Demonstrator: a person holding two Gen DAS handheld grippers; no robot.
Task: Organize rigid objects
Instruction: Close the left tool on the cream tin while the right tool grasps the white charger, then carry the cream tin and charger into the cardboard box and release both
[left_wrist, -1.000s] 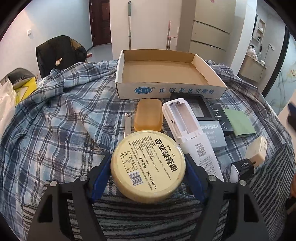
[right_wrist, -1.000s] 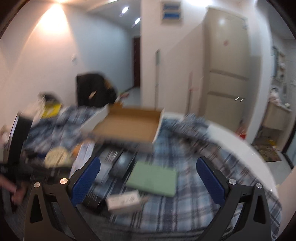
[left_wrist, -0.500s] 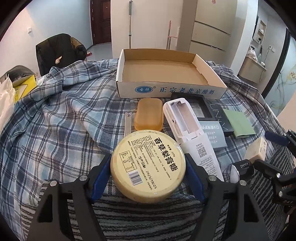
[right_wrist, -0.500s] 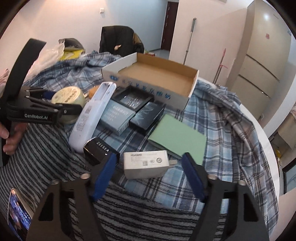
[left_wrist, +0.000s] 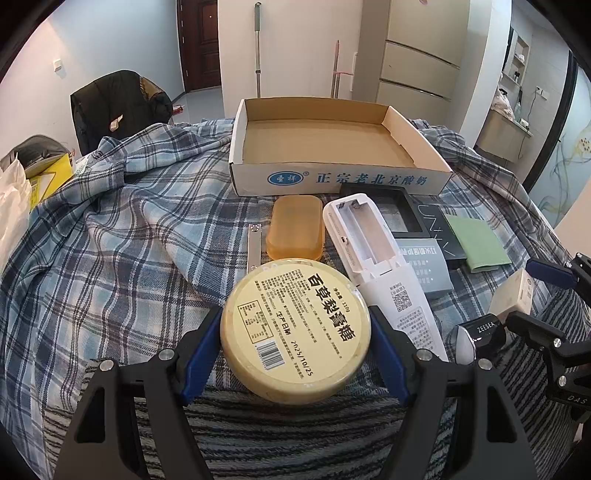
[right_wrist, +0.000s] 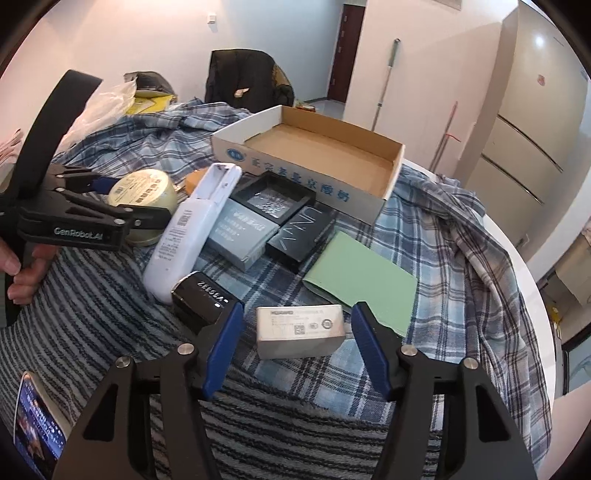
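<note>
Closing around the white charger box (right_wrist: 300, 331) near the table's near edge, the right gripper (right_wrist: 297, 349) shows gaps beside both pads; uneven contact could twist it. Left gripper (left_wrist: 295, 349) clamps the round tin (left_wrist: 294, 330).

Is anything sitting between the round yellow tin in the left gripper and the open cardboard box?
Yes. The orange soap case lies directly between the round yellow tin and the cardboard box, so the left gripper would need to lift over it.
</note>
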